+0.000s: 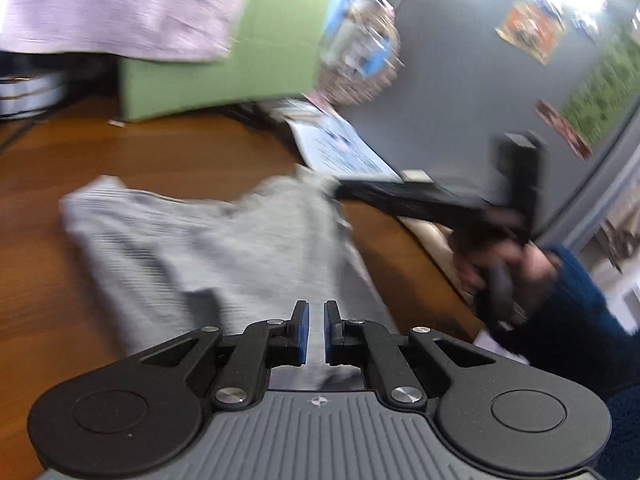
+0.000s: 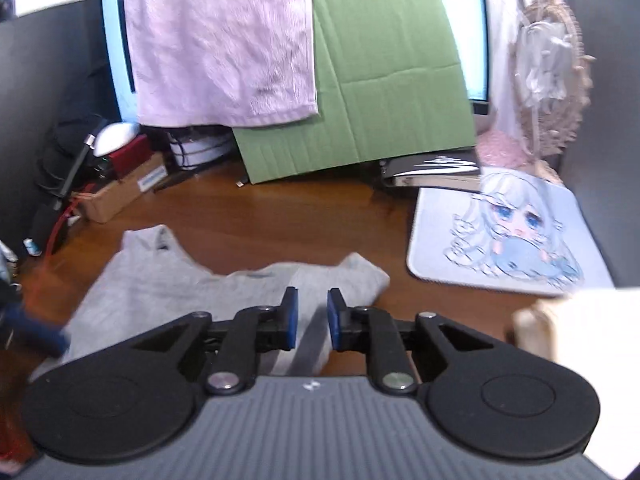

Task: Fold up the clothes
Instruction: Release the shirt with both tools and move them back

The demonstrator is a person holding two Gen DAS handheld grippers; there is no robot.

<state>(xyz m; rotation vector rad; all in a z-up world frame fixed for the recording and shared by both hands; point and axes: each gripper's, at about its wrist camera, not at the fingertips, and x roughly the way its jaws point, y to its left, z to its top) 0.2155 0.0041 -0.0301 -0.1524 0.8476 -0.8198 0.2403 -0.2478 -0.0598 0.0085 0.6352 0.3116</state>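
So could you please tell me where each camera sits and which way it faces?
Left wrist: on the left tool, looking along the desk at the grey top; the right tool and a hand show.
Right wrist: on the right tool, facing the top and mat.
Shared: top, desk, green board, pink towel.

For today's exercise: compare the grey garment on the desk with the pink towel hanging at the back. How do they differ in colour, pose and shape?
The grey garment is grey; the pink towel is pale pink. The grey garment lies on the wooden desk; the pink towel hangs down, partly over the green cardboard. The grey garment has a scooped neckline with strap-like corners; the pink towel has a straight lower hem. Both are soft fabric.
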